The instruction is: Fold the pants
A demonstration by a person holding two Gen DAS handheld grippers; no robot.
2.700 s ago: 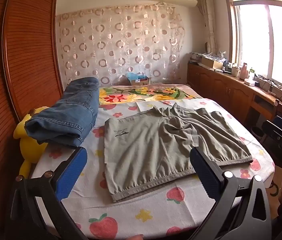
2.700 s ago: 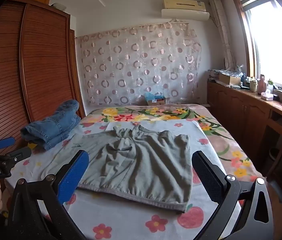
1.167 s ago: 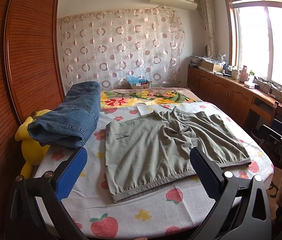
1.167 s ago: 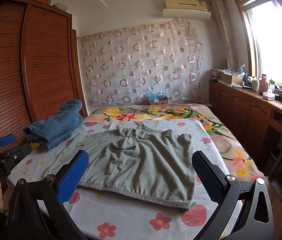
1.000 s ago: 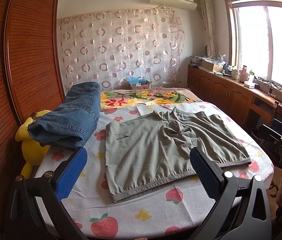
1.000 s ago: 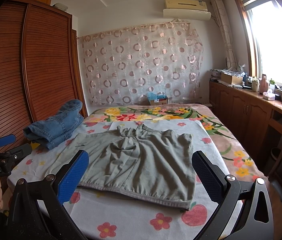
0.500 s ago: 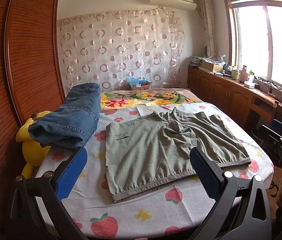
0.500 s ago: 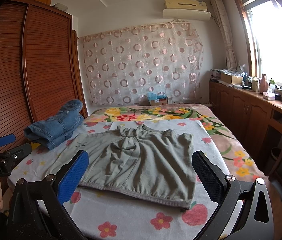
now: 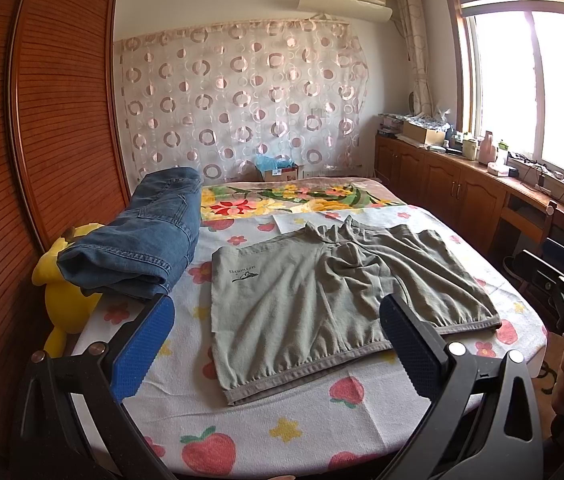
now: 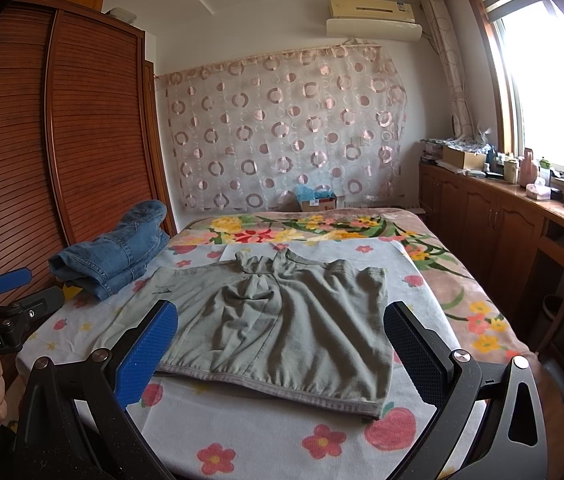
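Note:
A pair of grey-green shorts (image 9: 322, 296) lies spread flat on the bed, hem edge toward me, a small logo near its left side; it also shows in the right wrist view (image 10: 282, 320). My left gripper (image 9: 278, 344) is open and empty, held above the bed's near edge, short of the shorts. My right gripper (image 10: 282, 348) is open and empty, held above the shorts' near hem without touching. The left gripper also shows at the left edge of the right wrist view (image 10: 10, 292), held in a hand.
Folded blue jeans (image 9: 142, 244) lie at the bed's left, over a yellow plush toy (image 9: 62, 284). The bed sheet (image 9: 282, 412) has fruit prints. A wooden wardrobe (image 9: 54, 120) stands left, and wooden cabinets (image 9: 462, 196) under the window right.
Both grippers have stayed almost still and open; the views have only drifted slightly. The shorts have not moved.

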